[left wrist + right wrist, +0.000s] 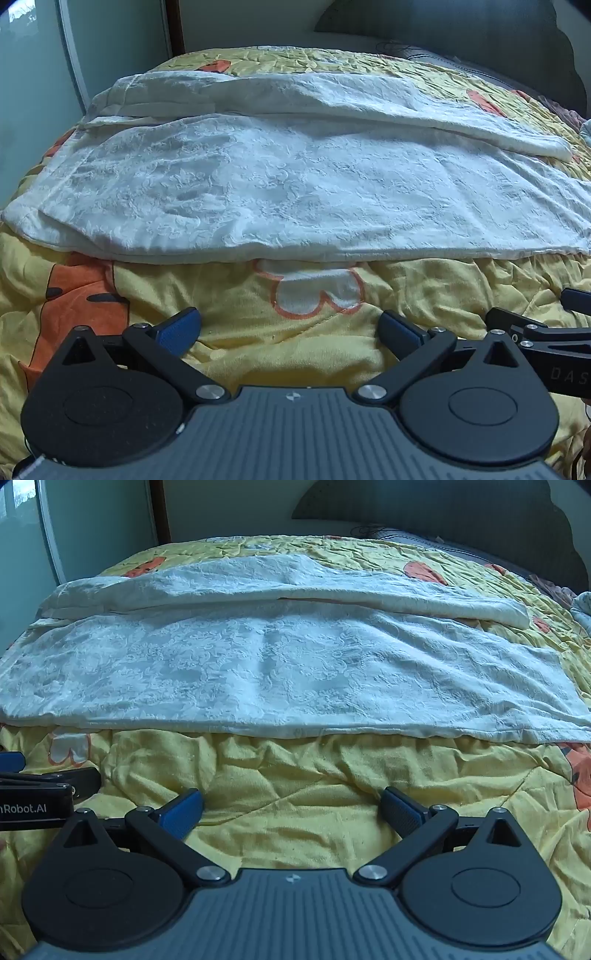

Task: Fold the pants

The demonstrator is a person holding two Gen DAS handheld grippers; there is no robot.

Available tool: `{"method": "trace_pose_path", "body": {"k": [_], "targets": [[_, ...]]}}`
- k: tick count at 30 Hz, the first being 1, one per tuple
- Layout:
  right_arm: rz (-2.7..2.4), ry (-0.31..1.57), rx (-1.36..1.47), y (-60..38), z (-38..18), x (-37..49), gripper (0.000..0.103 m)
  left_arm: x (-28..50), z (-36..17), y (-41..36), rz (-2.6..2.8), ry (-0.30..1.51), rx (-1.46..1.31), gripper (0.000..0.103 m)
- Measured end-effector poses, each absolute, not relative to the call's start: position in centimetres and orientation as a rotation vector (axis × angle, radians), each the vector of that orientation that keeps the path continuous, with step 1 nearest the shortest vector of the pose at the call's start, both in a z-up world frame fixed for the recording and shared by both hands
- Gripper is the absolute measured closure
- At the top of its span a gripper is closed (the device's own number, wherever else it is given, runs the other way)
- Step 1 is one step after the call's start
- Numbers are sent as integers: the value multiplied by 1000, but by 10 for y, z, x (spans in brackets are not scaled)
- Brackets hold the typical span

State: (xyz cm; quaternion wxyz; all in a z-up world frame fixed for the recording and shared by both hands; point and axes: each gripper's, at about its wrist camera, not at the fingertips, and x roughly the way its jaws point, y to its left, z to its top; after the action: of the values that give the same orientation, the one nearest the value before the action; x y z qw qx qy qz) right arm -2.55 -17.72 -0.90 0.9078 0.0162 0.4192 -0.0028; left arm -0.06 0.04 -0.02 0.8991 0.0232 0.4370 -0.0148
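Note:
White textured pants [288, 184] lie flat across a yellow quilt [229, 295], waist at the left, legs running right. The near leg is spread wide; the far leg [332, 99] lies behind it, its cuff at the right. The pants also show in the right wrist view [280, 668]. My left gripper [290, 326] is open and empty, hovering over the quilt just short of the near pants edge. My right gripper [291, 806] is open and empty too, beside the left one and equally short of the pants. The right gripper's side shows in the left wrist view [535, 332].
The quilt [295, 771] has orange and white cartoon prints and is rumpled. A pale wardrobe door [33, 74] stands at the left, a dark padded headboard [461, 517] at the back. A grey pillow [443, 61] lies at the far right.

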Motion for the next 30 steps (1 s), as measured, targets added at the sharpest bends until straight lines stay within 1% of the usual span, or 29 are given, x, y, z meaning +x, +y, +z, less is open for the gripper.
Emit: {"method": "trace_pose_path", "body": {"k": [15,30], "targets": [[5,828,29,-177,-12,-30,0,-12,1,1,-22,831,56,0],[32,795,17,-180,-11,-33,0,-12,-2,1,-20,827,75,0]]}}
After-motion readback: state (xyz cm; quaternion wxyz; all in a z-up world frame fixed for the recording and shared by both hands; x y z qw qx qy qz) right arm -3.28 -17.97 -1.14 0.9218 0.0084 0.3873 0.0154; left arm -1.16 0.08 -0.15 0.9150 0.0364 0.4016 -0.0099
